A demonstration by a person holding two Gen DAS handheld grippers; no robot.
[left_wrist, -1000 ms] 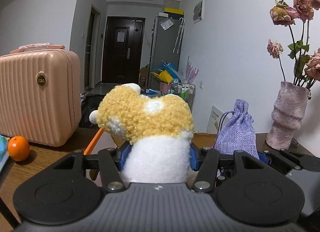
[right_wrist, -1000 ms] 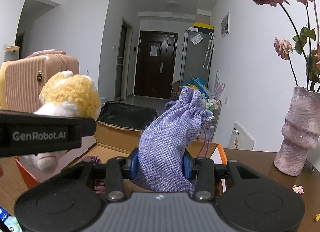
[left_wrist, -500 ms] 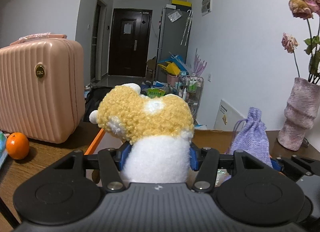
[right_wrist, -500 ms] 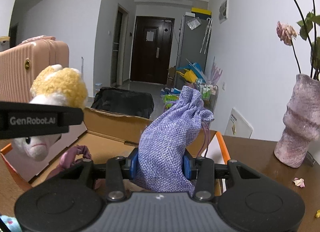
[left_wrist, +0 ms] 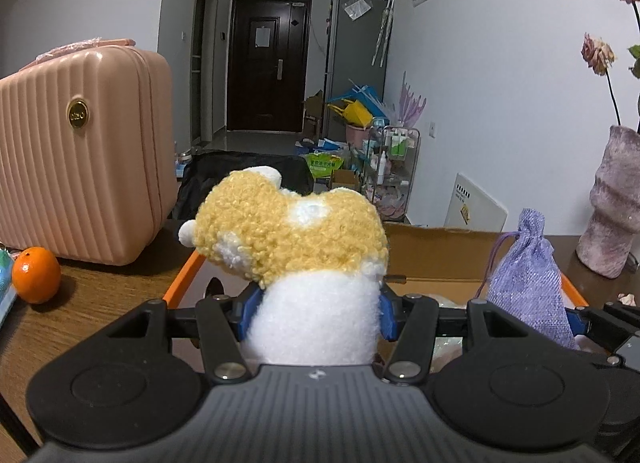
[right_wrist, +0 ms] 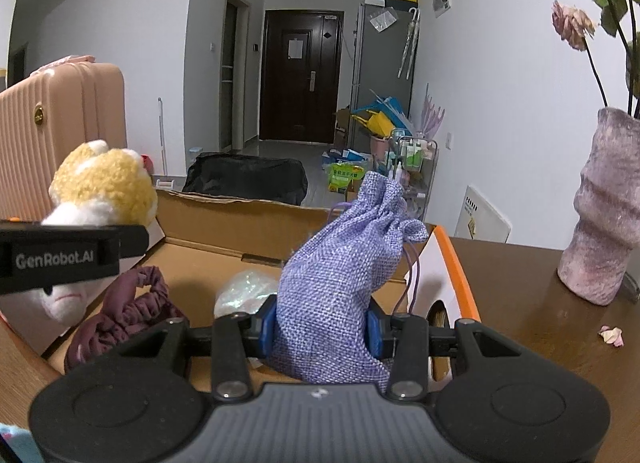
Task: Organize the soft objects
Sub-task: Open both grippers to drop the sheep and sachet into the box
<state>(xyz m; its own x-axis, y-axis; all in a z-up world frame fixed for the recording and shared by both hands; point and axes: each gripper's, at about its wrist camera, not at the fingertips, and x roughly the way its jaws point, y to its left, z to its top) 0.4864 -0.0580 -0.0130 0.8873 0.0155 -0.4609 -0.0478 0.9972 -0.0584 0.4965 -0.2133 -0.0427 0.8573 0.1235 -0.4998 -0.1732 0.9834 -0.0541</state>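
L gripper, black w/ blue pads, pinches a plush toy w/ curly yellow top and white fleece body; pads press into the white body on both sides, toy upright, held above the near-left part of an open brown cardboard box w/ orange-edged flaps. In the right wrist view the same toy shows at left behind the L gripper's finger w/ white lettering, its white face w/ pink stitched mouth hanging over the box's left wall.

R gripper is clamped on a lilac woven drawstring pouch; blue pads squeeze its lower half, gathered neck leaning up-right, thin purple cords dangling on its right side. Pouch is held above the box interior, right of centre. From the left wrist cam the pouch sits at far right, over the box's right side.

Inside the box: a dark maroon ruffled fabric scrunchie on the floor at left, and a crinkly clear plastic packet just left of the pouch, partly hidden by the R gripper.

Box rests on a dark brown wooden table. To its left: ribbed pink hard-shell case w/ round gold badge and an orange fruit in front of it. To its right: lumpy mauve ceramic vase w/ dried pink roses; a few fallen pink petals lie on the table nr the vase.
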